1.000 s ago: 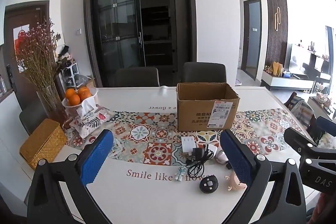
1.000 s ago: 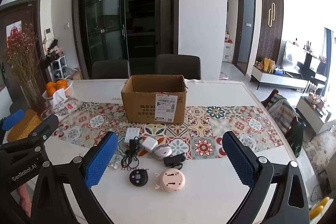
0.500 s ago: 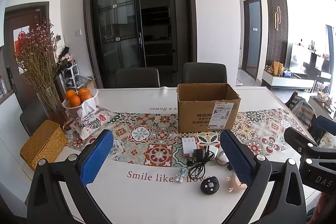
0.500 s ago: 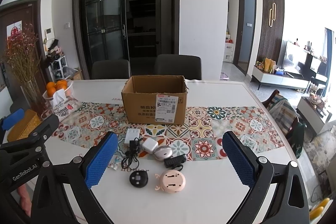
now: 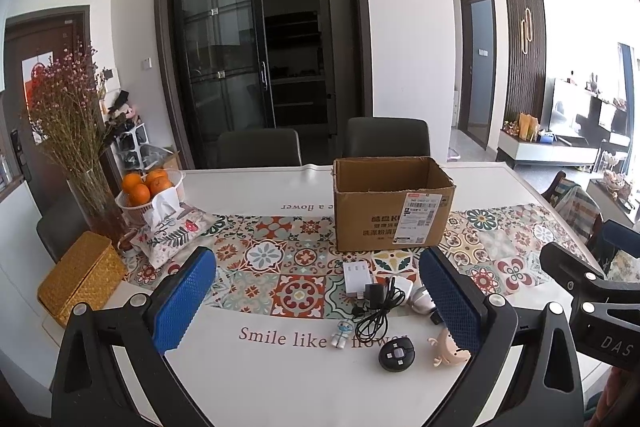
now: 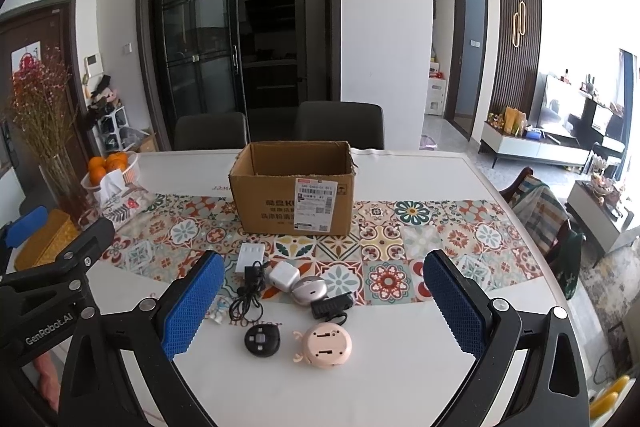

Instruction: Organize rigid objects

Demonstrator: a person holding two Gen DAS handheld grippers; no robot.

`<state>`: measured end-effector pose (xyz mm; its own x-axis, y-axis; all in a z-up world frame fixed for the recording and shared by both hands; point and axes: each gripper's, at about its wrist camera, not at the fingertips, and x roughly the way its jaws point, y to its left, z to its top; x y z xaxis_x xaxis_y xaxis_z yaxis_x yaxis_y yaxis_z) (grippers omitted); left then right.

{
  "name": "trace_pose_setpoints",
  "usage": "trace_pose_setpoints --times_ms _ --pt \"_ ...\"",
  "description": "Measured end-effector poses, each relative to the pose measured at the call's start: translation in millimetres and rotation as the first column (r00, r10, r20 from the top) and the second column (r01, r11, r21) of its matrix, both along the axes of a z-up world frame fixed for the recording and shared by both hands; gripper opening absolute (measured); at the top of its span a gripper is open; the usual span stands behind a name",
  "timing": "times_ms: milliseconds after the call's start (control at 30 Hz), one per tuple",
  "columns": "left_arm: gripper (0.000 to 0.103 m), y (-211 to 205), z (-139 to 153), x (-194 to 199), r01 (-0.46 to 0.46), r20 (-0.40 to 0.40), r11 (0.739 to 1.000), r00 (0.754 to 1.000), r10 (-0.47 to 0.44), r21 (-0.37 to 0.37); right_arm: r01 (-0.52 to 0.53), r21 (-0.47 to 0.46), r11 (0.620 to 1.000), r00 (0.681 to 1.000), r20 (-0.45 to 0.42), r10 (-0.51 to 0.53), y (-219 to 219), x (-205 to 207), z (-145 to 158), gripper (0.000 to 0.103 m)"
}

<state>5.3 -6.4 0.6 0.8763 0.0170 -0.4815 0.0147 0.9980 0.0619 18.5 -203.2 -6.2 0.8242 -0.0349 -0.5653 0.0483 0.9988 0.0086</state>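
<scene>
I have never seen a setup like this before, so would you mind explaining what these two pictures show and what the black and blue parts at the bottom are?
There is no robot here: a person carries one hand-held gripper in each hand, and each has a wide-angle camera looking forward along its two fingers. The black arms with blue pads are those fingers.

One picture is from the left gripper, the other from the right gripper. Each also catches the other gripper at its edge. Both are open and hold nothing.

Ahead is a white table with a patterned runner. On it stands an open cardboard box. In front of the box lie small things: a white charger, a black cable, a white plug, a silver round device, a black adapter, a black round remote, a pink round toy and a tiny figurine. These probably go in the box.
</scene>
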Motion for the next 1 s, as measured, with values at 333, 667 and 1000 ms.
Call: trace_pose_setpoints --times_ms 333,667,1000 --pt "0.103 -2.5 -1.5 1.9 0.005 -0.001 1.000 1.000 -0.005 0.005 -0.001 0.006 1.000 1.000 0.002 0.000 -5.3 1.0 -0.2 0.100" --pt "0.103 -2.7 -1.1 2.7 0.003 0.001 1.000 1.000 -0.003 0.006 -0.003 0.007 1.000 1.000 0.003 0.003 -6.4 2.0 0.6 0.100" --pt "0.103 -1.8 -1.0 3.6 0.006 -0.001 1.000 1.000 -0.006 0.006 -0.002 0.007 1.000 1.000 0.003 0.002 -6.2 1.8 0.3 0.100"
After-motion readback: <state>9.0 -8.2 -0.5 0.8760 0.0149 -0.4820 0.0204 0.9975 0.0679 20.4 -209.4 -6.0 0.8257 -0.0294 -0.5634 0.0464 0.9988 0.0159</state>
